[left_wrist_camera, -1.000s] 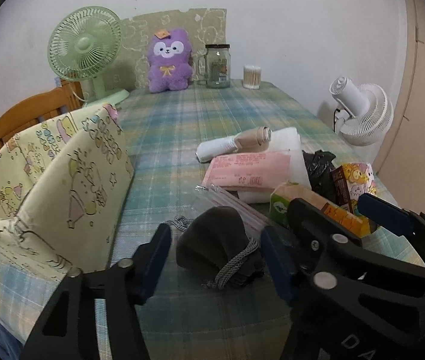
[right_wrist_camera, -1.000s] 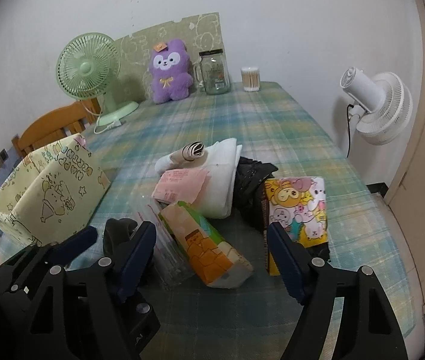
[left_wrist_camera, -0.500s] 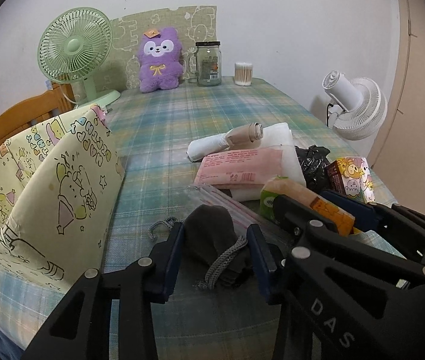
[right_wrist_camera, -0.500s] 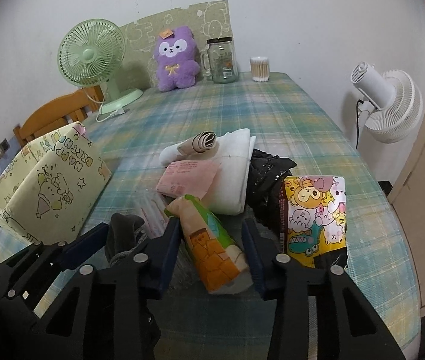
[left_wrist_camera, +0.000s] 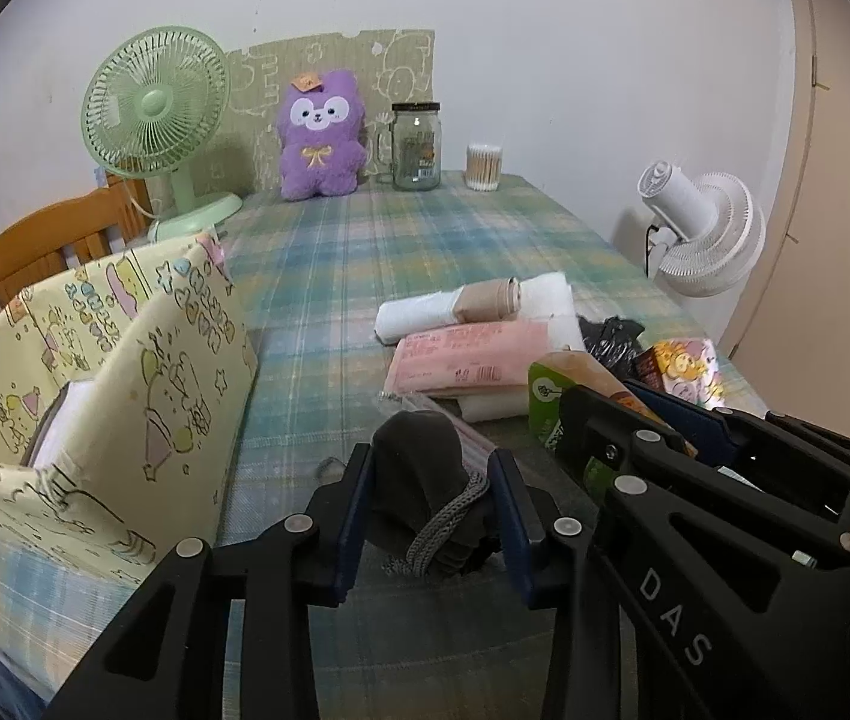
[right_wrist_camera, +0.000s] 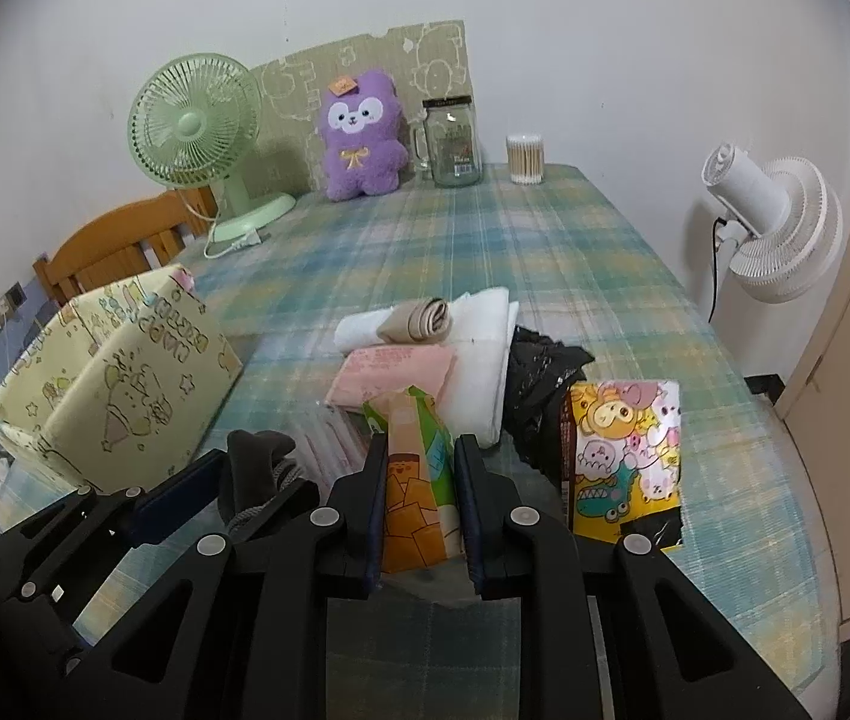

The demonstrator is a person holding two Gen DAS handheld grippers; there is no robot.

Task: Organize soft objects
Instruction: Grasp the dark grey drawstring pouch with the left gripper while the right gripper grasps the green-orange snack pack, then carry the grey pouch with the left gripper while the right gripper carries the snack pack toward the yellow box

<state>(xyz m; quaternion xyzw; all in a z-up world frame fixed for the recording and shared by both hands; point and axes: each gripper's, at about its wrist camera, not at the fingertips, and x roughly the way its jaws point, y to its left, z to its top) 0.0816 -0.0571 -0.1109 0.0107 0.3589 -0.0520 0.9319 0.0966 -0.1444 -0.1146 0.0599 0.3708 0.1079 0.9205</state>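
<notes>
A dark grey drawstring pouch [left_wrist_camera: 419, 450] lies on the plaid tablecloth [left_wrist_camera: 395, 240]. My left gripper [left_wrist_camera: 432, 468] has its jaws closing, and both pads press the pouch's sides. To its right, my right gripper [right_wrist_camera: 420, 456] is shut on an orange and green soft packet [right_wrist_camera: 410, 480], which stands up between the pads. In the right wrist view the pouch [right_wrist_camera: 257, 462] shows at lower left. A yellow cartoon-print fabric box [left_wrist_camera: 125, 372] stands open at the left.
Behind the grippers lie a pink packet [left_wrist_camera: 473, 354], folded white cloth [right_wrist_camera: 479, 360], a rolled cloth [left_wrist_camera: 455, 312], a black bag [right_wrist_camera: 539, 372] and a cartoon-print packet [right_wrist_camera: 629, 450]. At the far edge stand a purple plush [left_wrist_camera: 320, 132], green fan [left_wrist_camera: 155, 102] and jar [left_wrist_camera: 416, 144].
Both grippers went from wide open to closed: the left on the grey pouch, the right on the orange and green packet. Neither hand has shifted much.
</notes>
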